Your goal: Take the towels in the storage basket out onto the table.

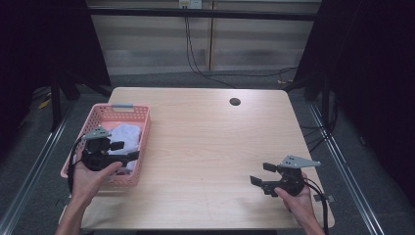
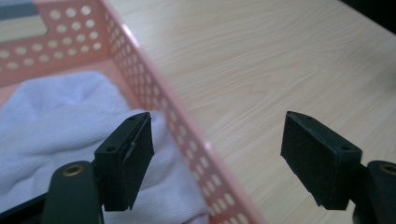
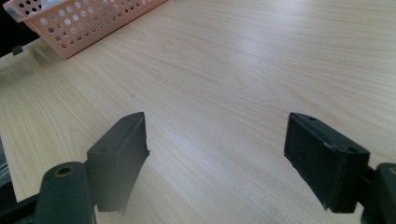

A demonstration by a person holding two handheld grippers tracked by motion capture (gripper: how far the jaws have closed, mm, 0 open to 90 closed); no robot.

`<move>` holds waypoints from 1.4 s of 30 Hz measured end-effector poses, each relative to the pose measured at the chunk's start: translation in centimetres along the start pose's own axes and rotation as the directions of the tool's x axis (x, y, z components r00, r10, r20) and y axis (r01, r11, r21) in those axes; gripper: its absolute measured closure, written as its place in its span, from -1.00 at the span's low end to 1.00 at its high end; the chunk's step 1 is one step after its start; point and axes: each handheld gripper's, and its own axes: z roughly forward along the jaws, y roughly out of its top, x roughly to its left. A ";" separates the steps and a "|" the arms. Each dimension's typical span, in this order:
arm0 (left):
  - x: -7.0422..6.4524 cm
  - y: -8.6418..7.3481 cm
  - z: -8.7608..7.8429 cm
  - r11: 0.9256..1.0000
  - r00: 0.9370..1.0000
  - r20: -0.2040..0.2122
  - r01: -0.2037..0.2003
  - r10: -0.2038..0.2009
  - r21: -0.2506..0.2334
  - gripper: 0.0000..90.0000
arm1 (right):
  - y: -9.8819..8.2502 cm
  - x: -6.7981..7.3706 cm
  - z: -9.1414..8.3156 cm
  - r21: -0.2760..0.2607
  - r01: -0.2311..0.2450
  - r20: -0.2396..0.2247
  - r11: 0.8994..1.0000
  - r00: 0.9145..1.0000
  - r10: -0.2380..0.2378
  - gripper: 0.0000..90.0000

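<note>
Left to right across the high view: the pink basket (image 1: 100, 115) is sitting at the table's (image 1: 210, 147) left edge, with a white cloth (image 1: 128, 134) lying bunched inside it. The left gripper (image 1: 125, 151) is hovering over the basket's near right corner, its jaws spread wide and gripping nothing. In the left gripper view the jaws are straddling the basket's perforated right wall (image 2: 187, 140): one jaw is hanging over the cloth (image 2: 60, 116), whether touching it or just above cannot be told, while the other is standing over bare tabletop (image 2: 261, 70) outside the basket. Judged from this, the cloth is not yet seized and everything from the grasp onward is remaining to be done. Farther right, the middle of the table is lying bare. At the near right, the right gripper (image 1: 262, 174) is resting low near the table edge, well apart from the basket, its jaws likewise gaping and holding nothing; its own view is showing the basket (image 3: 88, 21) far off at upper left.
</note>
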 end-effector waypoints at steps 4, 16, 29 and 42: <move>1.1 0.0 -0.1 0.999 1.000 -0.024 0.014 -0.014 0.030 -0.49 | 0.0 -0.1 0.3 0.022 0.000 -0.004 1.000 1.000 0.000 -0.57; 4.4 0.2 -0.1 0.991 0.992 -0.110 0.067 -0.054 0.113 -0.48 | 0.0 0.2 0.5 0.034 0.025 -0.023 0.999 0.999 -0.024 -0.62; 5.9 0.4 2.7 0.961 0.995 -0.099 0.052 -0.026 0.271 -0.56 | 0.1 0.3 0.4 0.008 0.005 -0.035 1.000 0.999 -0.005 -0.62; 6.2 0.5 5.7 0.888 0.991 -0.125 0.014 0.049 0.459 -0.86 | 0.1 0.1 0.4 0.016 0.003 -0.034 1.000 0.999 -0.002 -0.62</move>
